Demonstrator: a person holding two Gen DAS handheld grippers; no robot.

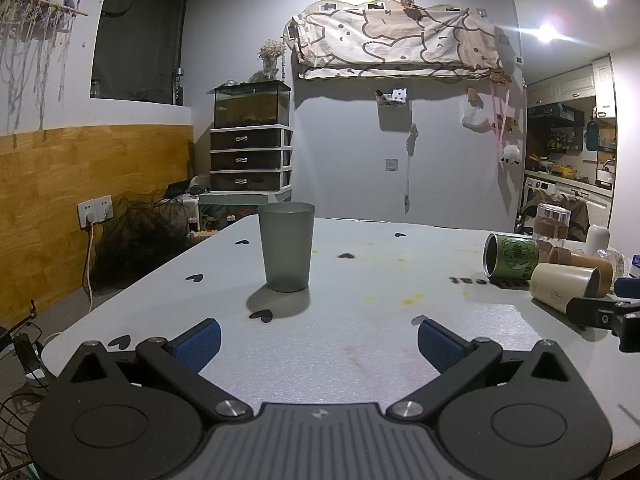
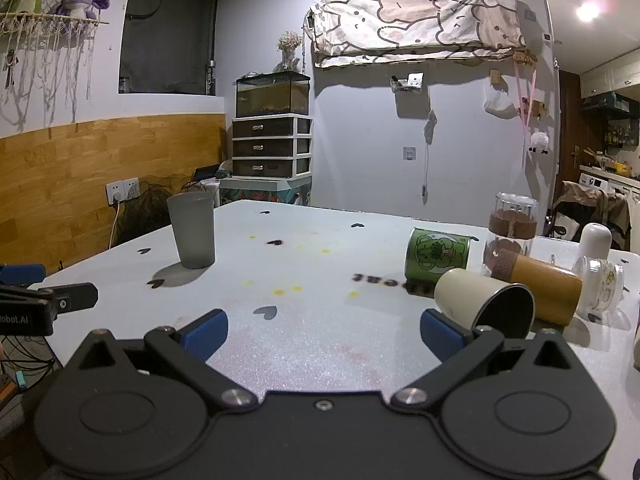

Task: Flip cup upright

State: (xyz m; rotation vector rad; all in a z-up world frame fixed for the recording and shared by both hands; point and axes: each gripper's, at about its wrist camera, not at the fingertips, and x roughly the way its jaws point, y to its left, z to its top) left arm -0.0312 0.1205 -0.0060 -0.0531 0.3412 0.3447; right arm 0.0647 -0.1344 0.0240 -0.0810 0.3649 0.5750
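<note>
A grey translucent cup stands upright on the white table; it also shows in the right wrist view. A cream cup lies on its side, dark mouth toward me, just beyond my right gripper's right finger; it also shows in the left wrist view. A green mug lies on its side behind it, also in the left wrist view. My left gripper is open and empty, short of the grey cup. My right gripper is open and empty.
A brown cylinder lies behind the cream cup. A clear glass jar with a brown band, a white bottle and a small clear jar stand at the right. The table's left edge drops to cables and a wall socket.
</note>
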